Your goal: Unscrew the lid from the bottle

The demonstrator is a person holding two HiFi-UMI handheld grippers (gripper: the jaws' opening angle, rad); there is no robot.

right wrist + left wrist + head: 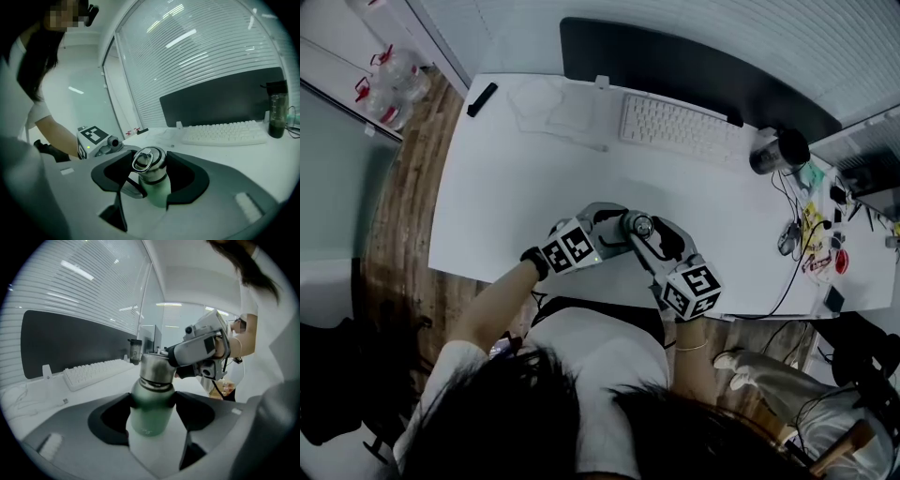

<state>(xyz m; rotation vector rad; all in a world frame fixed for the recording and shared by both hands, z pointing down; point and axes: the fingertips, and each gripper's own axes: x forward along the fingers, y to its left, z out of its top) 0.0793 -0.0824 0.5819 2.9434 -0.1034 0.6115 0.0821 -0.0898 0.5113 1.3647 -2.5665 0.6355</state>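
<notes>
Bottle (pixel 149 411) — green, steel lid (pixel 149 161) on

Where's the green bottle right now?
In the head view the green bottle stands near the white desk's front edge, centre, before the keyboard; the left gripper clamps its body, and its lid sits between the right gripper's jaws.

A white keyboard (pixel 680 127), a dark tumbler (pixel 778 150) right of it and a black remote (pixel 482 99) sit on the desk (pixel 516 206).
</notes>
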